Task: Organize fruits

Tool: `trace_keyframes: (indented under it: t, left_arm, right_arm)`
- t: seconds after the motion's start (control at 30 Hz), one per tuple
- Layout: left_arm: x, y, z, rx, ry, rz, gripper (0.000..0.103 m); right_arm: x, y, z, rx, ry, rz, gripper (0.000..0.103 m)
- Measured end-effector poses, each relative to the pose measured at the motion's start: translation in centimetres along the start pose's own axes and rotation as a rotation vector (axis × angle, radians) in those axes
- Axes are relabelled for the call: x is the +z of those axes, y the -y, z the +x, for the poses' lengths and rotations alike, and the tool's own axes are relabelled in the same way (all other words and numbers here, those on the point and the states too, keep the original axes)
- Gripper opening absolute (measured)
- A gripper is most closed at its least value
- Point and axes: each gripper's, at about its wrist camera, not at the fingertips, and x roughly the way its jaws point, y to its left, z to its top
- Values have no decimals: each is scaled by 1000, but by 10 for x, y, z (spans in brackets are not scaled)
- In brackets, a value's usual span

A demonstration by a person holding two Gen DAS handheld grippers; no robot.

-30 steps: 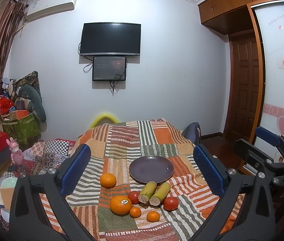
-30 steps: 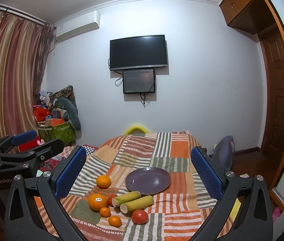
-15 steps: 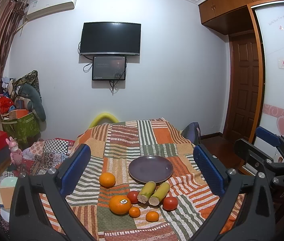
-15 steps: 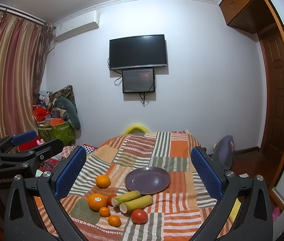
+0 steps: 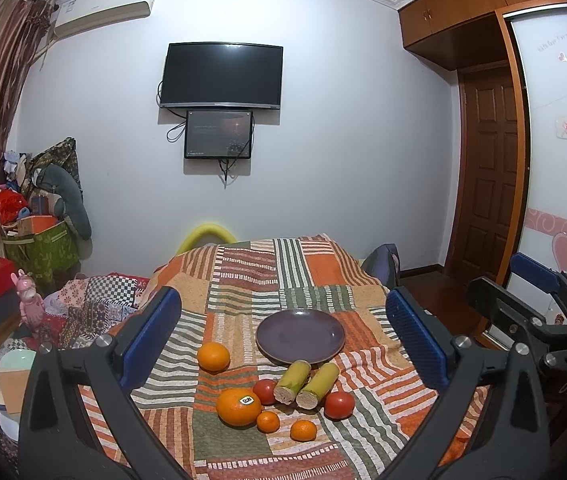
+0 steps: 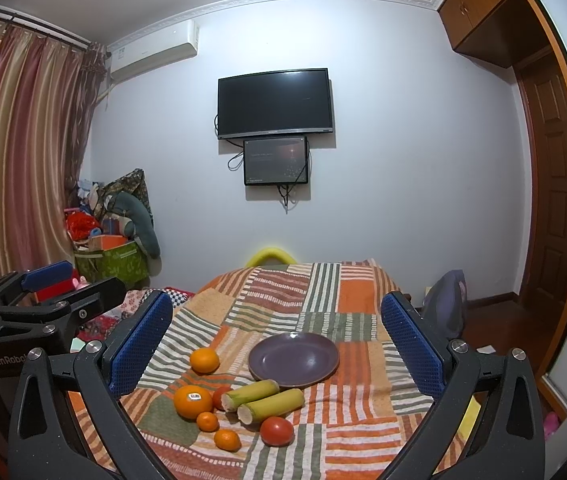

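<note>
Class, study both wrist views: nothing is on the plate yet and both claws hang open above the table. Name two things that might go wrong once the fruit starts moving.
1. The two green stalks lie side by side, with a tomato right beside them; gripping one may roll its neighbours.
2. The plate looks shallow, so round fruit such as the stickered orange may roll off. Both the left claw and right claw are wide open.

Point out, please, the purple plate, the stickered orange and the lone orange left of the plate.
Purple plate (image 5: 325, 322): left wrist view, bare right rim.
Stickered orange (image 5: 235, 404): left wrist view, peel beside the sticker.
Lone orange (image 6: 204, 360): right wrist view, middle of the peel.
</note>
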Motion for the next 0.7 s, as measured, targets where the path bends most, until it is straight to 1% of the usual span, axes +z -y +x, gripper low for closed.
trace_keyframes:
  t: [0.33, 0.47, 0.53, 0.6, 0.63, 0.7]
  left_arm:
    - [-3, 1, 4, -6, -8, 19, 103]
    - [-5, 1, 10, -5, -19, 23, 103]
    - [-7, 0, 16, -8, -33, 21, 100]
    - [-9, -3, 23, -10, -57, 19, 91]
    - [-10, -5, 27, -10, -70, 16, 89]
    - [-13, -9, 38, -10, -102, 3, 86]
  right_arm:
    - [-3, 1, 3, 3, -6, 0, 103]
    - [-5, 5, 11, 5, -24, 4, 103]
    - [-9, 8, 17, 11, -43, 7, 103]
    - [-14, 11, 25, 5, -63, 4, 102]
    - [-16, 12, 27, 2, -71, 1, 102]
    - [-21, 15, 36, -3, -101, -3, 96]
